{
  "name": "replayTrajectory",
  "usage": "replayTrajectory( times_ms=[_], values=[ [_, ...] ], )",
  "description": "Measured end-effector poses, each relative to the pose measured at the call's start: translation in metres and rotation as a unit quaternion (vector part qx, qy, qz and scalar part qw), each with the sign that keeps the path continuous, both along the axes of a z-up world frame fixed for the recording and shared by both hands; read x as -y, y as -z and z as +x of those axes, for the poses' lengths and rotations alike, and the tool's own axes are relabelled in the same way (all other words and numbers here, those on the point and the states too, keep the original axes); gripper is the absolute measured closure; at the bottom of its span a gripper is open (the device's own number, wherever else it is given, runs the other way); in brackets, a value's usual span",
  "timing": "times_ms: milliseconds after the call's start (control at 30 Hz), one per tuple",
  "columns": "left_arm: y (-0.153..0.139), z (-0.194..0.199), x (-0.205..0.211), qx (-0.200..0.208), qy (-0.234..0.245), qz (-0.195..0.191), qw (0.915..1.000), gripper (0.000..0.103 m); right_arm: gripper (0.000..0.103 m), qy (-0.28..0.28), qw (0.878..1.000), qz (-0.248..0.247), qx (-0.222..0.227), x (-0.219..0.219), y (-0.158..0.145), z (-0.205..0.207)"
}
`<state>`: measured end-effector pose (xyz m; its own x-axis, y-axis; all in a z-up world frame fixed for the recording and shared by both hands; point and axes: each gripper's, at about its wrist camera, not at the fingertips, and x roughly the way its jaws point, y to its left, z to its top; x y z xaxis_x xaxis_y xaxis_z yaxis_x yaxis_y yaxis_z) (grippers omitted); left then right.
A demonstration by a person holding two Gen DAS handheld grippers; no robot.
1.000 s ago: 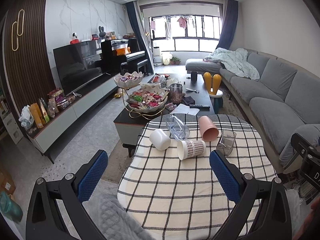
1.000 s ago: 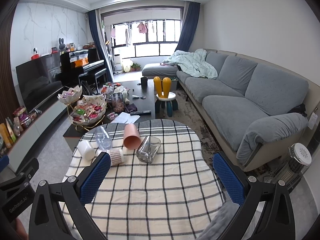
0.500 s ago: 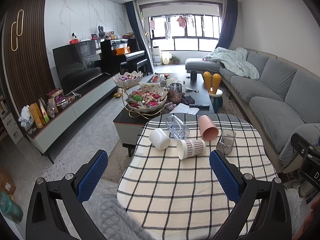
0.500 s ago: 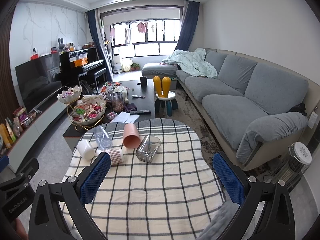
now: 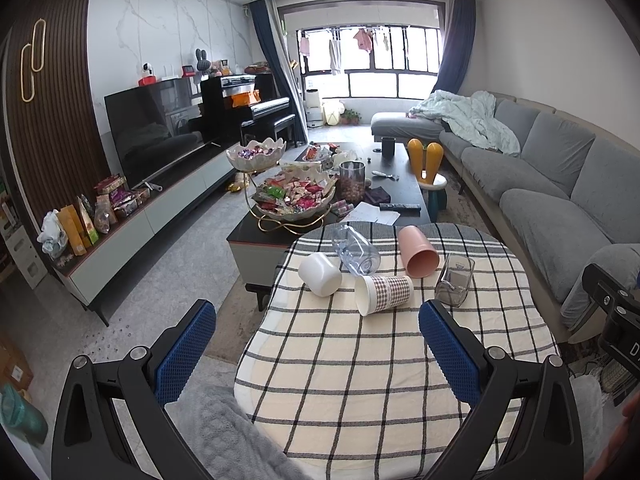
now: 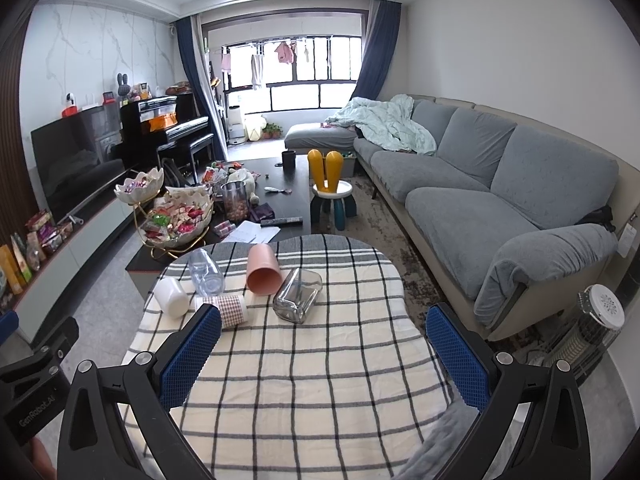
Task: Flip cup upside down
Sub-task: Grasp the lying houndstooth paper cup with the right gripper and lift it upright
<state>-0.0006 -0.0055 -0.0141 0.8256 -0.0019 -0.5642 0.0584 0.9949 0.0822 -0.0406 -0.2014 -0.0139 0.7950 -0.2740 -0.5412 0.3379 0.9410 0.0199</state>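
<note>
Approach stage: both our claws, left claw (image 5: pixel 316 354) and right claw (image 6: pixel 324 354), gape empty; next, close on the checked paper cup (image 5: pixel 384 294) lying beside the white plastic cup (image 5: pixel 320 274).

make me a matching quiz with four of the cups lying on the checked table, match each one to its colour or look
Things:
1. cup at the left end of the group
2. cup nearest the hand-held grippers
3. cup with its open mouth facing the camera, toward the back
4. cup at the right end of the group

Looks:
A. smoky clear glass, squarish
B. plain white
C. pink
D. white with a brown checked band

Pairs: 1-B, 2-D, 3-C, 4-A

All four lie on their sides on the checked tablecloth.
</note>
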Motion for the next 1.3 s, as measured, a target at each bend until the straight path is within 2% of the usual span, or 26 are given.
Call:
replayTrajectory(
  times_ms=[233,367,500,600,667,733,833,867,967,1167,1200,1267,1300],
  values=[
    [0.01,0.017,0.001,-0.011,-0.008,0.006,0.9999,0.0,0.0,-0.012,1.0,0.009,-0.027,0.005,0.017,0.019],
    [0.019,0.032,0.001,-0.025,-0.029,0.018,0.9991,0.0,0.0,-0.027,0.998,0.011,-0.054,0.006,0.025,0.043],
    [0.035,0.049,0.0,-0.048,-0.091,0.019,0.9945,0.0,0.0,-0.067,0.994,-0.007,-0.09,0.002,0.034,0.081],
    [0.048,0.062,-0.003,-0.064,-0.149,0.007,0.9867,0.0,0.0,-0.111,0.985,-0.025,-0.128,-0.001,0.047,0.117],
    [0.06,0.073,-0.006,-0.092,-0.182,-0.017,0.9787,0.0,0.0,-0.145,0.977,-0.033,-0.154,-0.003,0.057,0.14],
    [0.07,0.082,-0.01,-0.114,-0.212,-0.047,0.9696,0.0,0.0,-0.182,0.964,-0.051,-0.184,-0.01,0.068,0.167],
    [0.085,0.093,-0.018,-0.144,-0.265,-0.087,0.9497,0.0,0.001,-0.231,0.946,-0.076,-0.215,-0.022,0.081,0.2],
    [0.091,0.096,-0.022,-0.15,-0.292,-0.097,0.9393,0.0,0.001,-0.249,0.939,-0.08,-0.225,-0.026,0.085,0.208],
    [0.103,0.101,-0.024,-0.168,-0.336,-0.115,0.9195,0.0,0.001,-0.308,0.908,-0.109,-0.262,-0.044,0.101,0.236],
    [0.133,0.122,-0.009,-0.231,-0.345,-0.128,0.9008,0.0,0.006,-0.421,0.832,-0.161,-0.322,-0.079,0.134,0.277],
    [0.137,0.124,-0.009,-0.241,-0.35,-0.135,0.8952,0.0,0.008,-0.43,0.824,-0.165,-0.332,-0.082,0.14,0.281],
    [0.145,0.126,-0.011,-0.253,-0.362,-0.151,0.8841,0.0,0.014,-0.456,0.793,-0.178,-0.363,-0.093,0.156,0.29],
    [0.149,0.129,-0.013,-0.258,-0.37,-0.156,0.8789,0.0,0.016,-0.461,0.785,-0.182,-0.372,-0.096,0.162,0.294]
  ],
)
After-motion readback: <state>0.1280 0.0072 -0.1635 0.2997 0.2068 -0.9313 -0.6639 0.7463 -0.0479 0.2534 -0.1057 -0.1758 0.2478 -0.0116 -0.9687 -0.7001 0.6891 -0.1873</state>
